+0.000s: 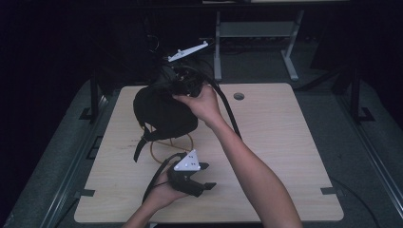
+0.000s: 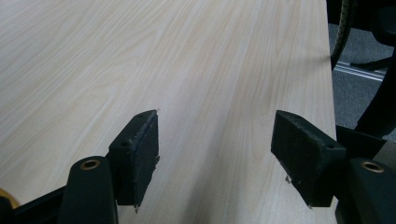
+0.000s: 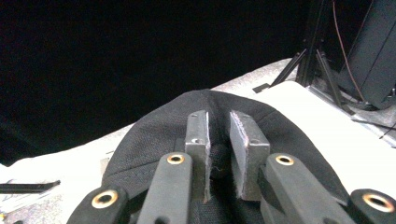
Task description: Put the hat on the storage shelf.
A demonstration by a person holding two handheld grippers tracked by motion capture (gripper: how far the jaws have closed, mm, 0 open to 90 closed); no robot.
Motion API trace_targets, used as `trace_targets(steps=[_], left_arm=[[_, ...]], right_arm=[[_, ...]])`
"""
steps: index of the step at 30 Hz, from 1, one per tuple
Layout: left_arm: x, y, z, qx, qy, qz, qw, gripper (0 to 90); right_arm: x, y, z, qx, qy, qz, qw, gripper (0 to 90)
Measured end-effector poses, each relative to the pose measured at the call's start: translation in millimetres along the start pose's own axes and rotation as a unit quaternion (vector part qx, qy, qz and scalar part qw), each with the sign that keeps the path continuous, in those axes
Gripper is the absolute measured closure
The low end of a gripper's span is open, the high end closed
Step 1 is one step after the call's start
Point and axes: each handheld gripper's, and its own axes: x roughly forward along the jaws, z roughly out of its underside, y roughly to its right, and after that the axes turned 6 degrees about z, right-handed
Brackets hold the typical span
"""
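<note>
A black fabric bag (image 1: 161, 114) hangs over the far left of the wooden table (image 1: 285, 156), its straps (image 1: 140, 147) dangling to the tabletop. My right gripper (image 1: 186, 81) holds it from above at its top right, a grey plate (image 1: 187, 51) sticking up behind. In the right gripper view the gripper (image 3: 218, 117) is shut on a pinched fold of the bag (image 3: 154, 135). My left gripper (image 1: 209, 175) sits low near the table's front, pointing right. It (image 2: 215, 116) stands open over bare wood (image 2: 140, 56), nothing between its pads (image 2: 144, 144).
An orange cable loop (image 1: 186, 141) lies on the table under the bag. A round cable hole (image 1: 239, 96) is near the far edge. A grey desk frame (image 1: 217, 47) stands beyond the table. The table's right edge (image 2: 327, 84) runs close to the left gripper.
</note>
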Motion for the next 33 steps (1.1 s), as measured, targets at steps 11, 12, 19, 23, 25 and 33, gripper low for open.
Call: trace_targets(steps=[11, 12, 19, 23, 25, 33], left_arm=[[0.0, -1.2, 0.5, 0.000, -0.001, 0.000, 1.0000, 32.0], [-0.1, -1.3, 0.6, 0.000, -0.001, 0.000, 1.0000, 32.0], [-1.3, -2.1, 0.6, 0.004, -0.006, -0.002, 1.0000, 32.0], [-1.8, -2.2, 0.8, 0.003, -0.003, -0.003, 1.0000, 31.9], [-2.1, -2.4, 0.8, 0.004, -0.002, -0.003, 1.0000, 32.0], [-1.7, -2.8, 0.9, 0.005, -0.004, -0.002, 1.0000, 32.0]], right_arm=[[1.5, 1.7, -0.4, 0.004, 0.001, 0.001, 1.0000, 77.8], [1.5, 1.6, -0.6, 0.004, 0.001, 0.002, 1.0000, 77.7], [1.2, -2.0, -5.4, -0.001, -0.001, 0.001, 1.0000, 77.9], [2.0, -4.6, -8.6, -0.005, 0.001, 0.002, 1.0000, 77.9], [2.9, -6.1, -9.4, -0.005, 0.003, 0.000, 1.0000, 77.9], [5.5, -6.6, -9.1, -0.003, 0.002, 0.000, 1.0000, 77.9]])
